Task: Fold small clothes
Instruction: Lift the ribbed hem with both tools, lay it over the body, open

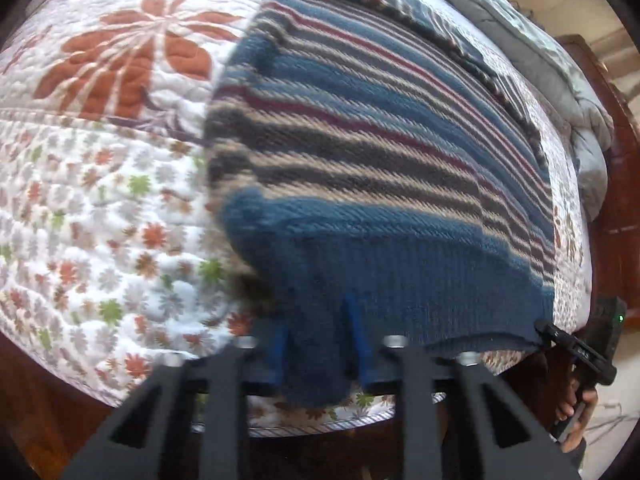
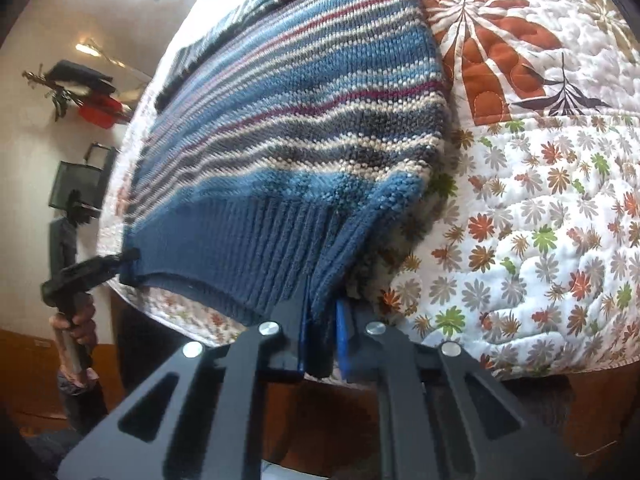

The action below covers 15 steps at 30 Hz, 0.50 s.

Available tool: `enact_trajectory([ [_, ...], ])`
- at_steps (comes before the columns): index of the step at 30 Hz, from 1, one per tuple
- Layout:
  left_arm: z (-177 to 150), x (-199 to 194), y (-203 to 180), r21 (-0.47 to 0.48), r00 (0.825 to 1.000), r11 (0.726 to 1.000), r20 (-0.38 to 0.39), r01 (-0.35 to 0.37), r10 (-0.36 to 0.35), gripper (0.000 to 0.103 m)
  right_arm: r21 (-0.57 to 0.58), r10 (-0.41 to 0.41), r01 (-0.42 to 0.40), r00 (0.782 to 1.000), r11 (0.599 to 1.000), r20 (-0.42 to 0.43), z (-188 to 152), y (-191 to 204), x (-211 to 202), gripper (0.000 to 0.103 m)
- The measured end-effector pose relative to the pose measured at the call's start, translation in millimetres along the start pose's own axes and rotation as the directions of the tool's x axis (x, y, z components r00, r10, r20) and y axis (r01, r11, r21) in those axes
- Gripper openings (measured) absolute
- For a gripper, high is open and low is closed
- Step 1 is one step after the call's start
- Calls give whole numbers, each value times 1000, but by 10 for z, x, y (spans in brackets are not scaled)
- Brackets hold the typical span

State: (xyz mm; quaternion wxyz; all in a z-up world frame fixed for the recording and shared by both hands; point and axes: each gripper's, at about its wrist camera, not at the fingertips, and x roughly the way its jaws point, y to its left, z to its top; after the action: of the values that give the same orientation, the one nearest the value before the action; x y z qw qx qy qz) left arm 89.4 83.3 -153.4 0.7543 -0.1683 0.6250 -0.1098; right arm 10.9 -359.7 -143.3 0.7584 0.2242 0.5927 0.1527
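Left gripper point(image 1: 320, 344) and right gripper point(image 2: 320, 320) each pinch, seemingly firmly, the sweater point(image 1: 360, 160) hem

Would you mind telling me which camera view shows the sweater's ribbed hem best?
The right wrist view: the ribbed hem is sharp there, ribs distinct, pinched by the right gripper. The left wrist view shows the hem blurred, held by the left gripper.

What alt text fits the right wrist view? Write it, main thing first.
The right tool pinches the dark blue ribbed hem of a striped blue knit sweater lying on a white floral quilt. At far left, the left tool grips the hem's other corner.
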Motion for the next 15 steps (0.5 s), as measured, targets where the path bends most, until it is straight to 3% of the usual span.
enact_trajectory([
  [7, 194, -273, 11, -20, 992, 997, 98, 77, -74, 11, -27, 75, -74, 995, 997, 66, 298, 62, -281, 9],
  [15, 793, -354, -28, -24, 978, 997, 199, 70, -64, 11, -43, 69, -63, 987, 997, 148, 1019, 140, -486, 9],
])
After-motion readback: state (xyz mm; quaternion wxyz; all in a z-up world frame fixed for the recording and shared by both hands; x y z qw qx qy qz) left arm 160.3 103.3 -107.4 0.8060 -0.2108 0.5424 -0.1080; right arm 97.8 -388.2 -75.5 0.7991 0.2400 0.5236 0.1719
